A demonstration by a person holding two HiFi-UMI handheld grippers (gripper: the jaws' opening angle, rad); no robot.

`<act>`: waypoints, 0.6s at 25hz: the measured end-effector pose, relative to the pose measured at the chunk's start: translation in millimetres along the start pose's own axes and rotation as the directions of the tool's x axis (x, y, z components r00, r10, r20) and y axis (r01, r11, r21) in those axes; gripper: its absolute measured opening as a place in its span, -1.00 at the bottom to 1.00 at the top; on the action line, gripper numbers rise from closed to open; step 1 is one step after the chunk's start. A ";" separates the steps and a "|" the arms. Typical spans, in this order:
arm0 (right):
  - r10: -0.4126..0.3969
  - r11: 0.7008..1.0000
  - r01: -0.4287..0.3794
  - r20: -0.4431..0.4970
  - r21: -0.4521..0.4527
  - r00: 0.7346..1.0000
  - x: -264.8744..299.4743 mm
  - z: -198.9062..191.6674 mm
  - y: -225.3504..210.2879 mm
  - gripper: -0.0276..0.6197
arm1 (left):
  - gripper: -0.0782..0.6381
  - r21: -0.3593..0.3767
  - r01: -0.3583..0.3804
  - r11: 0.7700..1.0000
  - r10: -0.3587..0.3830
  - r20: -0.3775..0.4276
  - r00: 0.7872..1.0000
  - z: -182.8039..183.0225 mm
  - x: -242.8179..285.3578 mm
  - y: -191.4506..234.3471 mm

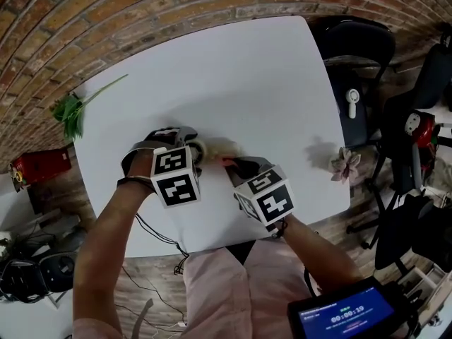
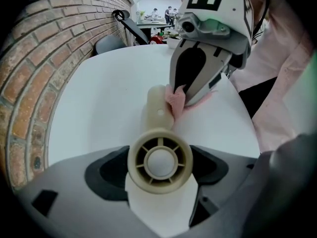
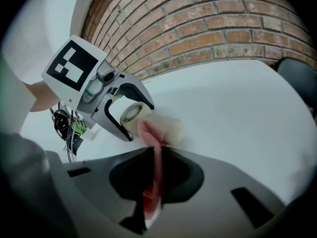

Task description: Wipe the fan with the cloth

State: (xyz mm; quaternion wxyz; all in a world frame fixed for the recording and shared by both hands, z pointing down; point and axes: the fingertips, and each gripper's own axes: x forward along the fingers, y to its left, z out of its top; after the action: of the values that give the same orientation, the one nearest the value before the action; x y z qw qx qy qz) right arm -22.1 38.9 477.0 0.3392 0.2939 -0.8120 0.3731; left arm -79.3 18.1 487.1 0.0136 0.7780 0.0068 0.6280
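While the brick wall [image 1: 106, 20] is curving round the far side of the room and a black chair [image 1: 357, 48] is standing past the right-hand corner, the white table [image 1: 212, 69] is filling most of the head view. Its top is looking smooth and hard, so a light thing is likely to be sliding on it under a sideways rub. A green sprig [image 1: 70, 108] is lying at its left edge and a pink flower [image 1: 346, 164] is sitting near its right edge, both well apart from the work at the near middle. There the left gripper [image 3: 130, 114] is clamping its jaws on the round head of the fan [image 2: 160, 162], one jaw at each side of the rim, with the handle pointing away, low over the table. Being small and of cream plastic, the fan is looking light and stiff, its thin grille ribs probably asking for gentle pressure, and the solid rim is seeming the safest hold. The right gripper [image 2: 185, 95] is pinching the pink cloth [image 3: 151, 133] between jaws closed together; soft and limp, the cloth is touching the side of the handle.
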 end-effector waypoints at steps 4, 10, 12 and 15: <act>-0.005 1.000 0.005 -0.002 0.008 1.000 -3.9 -2.6 -5.5 -0.82 | 0.27 0.011 0.008 1.000 -0.007 -0.008 1.000 0.7 1.0 0.0; -0.017 1.000 0.017 -0.007 0.016 1.000 -11.9 -6.9 -14.9 -0.82 | 0.27 0.034 0.019 0.999 -0.019 -0.012 1.000 2.2 1.2 -0.6; -0.023 1.000 0.023 -0.007 0.021 1.000 -14.1 -8.2 -18.3 -0.82 | 0.27 0.042 0.023 0.999 -0.022 -0.012 1.000 1.7 1.4 -0.8; -0.031 0.999 0.032 -0.004 0.032 0.999 -17.3 -9.2 -23.9 -0.82 | 0.27 0.063 0.033 0.997 -0.031 -0.023 0.999 1.7 2.1 -1.2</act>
State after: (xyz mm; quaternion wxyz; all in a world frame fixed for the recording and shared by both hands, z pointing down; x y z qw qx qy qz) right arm 8.7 37.1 477.9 0.3417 0.3114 -0.8007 0.3809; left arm -77.2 19.3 488.7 -0.0011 0.7710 0.0393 0.6356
